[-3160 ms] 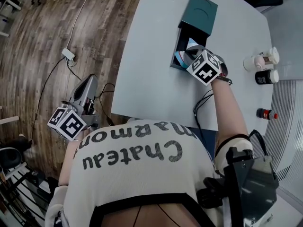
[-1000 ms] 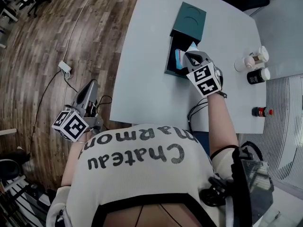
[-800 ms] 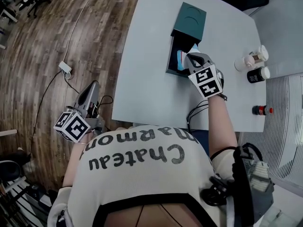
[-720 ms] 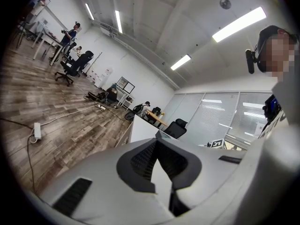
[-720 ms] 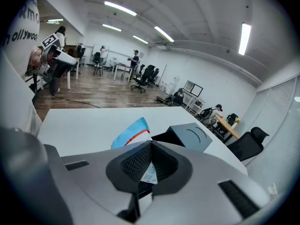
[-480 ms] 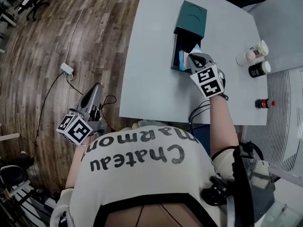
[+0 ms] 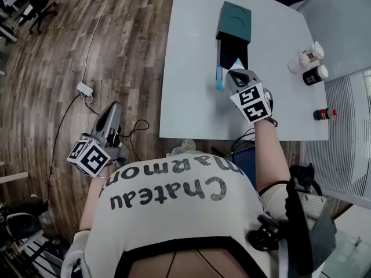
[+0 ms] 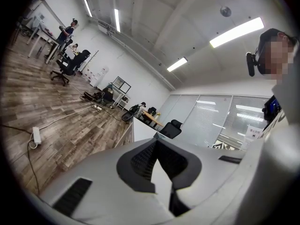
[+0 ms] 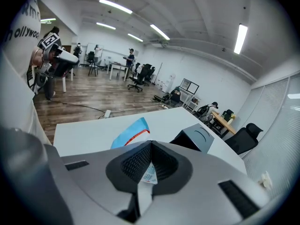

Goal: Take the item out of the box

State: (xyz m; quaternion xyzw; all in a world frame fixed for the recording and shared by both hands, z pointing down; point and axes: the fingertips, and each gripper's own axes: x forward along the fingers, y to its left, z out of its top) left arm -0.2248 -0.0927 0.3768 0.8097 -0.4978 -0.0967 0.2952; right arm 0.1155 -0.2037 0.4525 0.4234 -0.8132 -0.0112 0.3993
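Right tongs (image 9: 149,167) are clamped shut on a blue-and-white packet (image 9: 130,133), which sits over the tabletop (image 7: 191,97) just beside the open near end of the dark green box (image 7: 235,22). The box tray is slid out and dark inside, so I can't tell what's in it. Left tongs (image 8: 158,146) are closed on nothing, out over the wood floor (image 7: 87,39) off the tabletop; the bottles (image 7: 310,62) stand at the right edge, well apart from the box.

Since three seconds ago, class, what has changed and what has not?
The right tool, shut on the blue packet, has drawn it out of the open teal box. The box stays on the table; the left tool stays empty, off the table.
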